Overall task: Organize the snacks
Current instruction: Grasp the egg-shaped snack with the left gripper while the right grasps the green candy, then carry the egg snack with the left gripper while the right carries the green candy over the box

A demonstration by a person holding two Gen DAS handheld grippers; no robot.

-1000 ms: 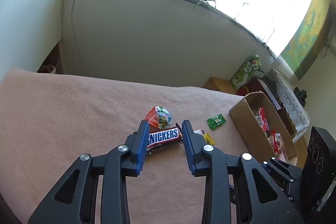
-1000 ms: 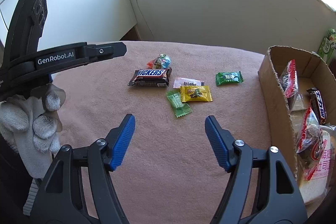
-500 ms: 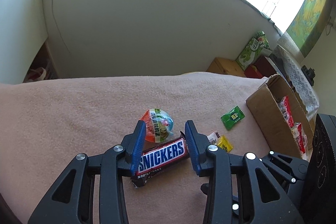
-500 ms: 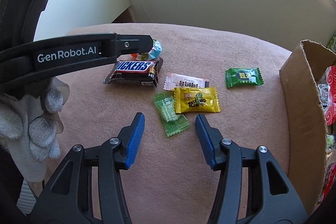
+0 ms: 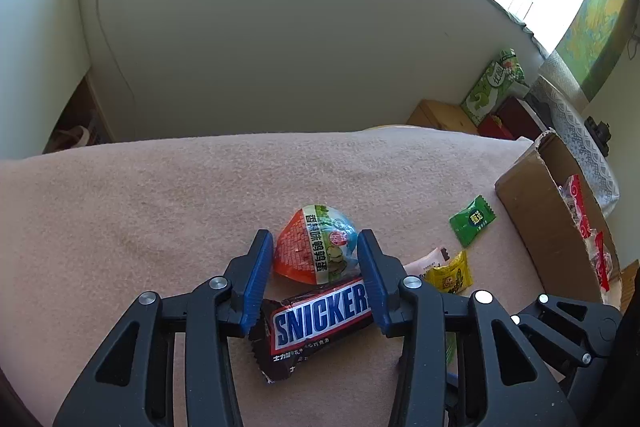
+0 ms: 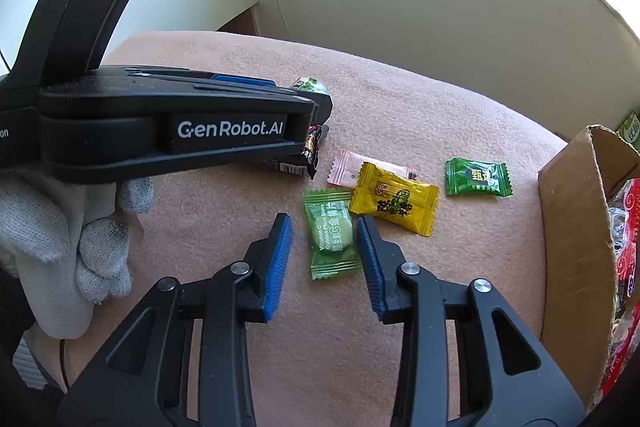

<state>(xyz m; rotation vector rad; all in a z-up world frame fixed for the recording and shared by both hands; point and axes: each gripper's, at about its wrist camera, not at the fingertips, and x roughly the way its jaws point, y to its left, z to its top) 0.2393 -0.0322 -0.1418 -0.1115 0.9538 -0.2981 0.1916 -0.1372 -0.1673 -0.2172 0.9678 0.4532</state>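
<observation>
The left gripper (image 5: 314, 259) stands open around the egg-shaped snack (image 5: 316, 249), maybe touching it, mid-frame. The right gripper (image 6: 324, 241) gapes around the light green candy (image 6: 332, 233).

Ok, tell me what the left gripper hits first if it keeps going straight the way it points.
Most likely the egg-shaped snack packet: the left gripper is open with that packet between its fingertips. The Snickers bar lies under the fingers; height above it is unclear.

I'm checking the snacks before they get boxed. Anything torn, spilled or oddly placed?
Nothing looks torn or spilled. The only untidy spot: the yellow candy lies askew, overlapping the pink sachet and the corner of the light green candy that the right gripper straddles.
</observation>
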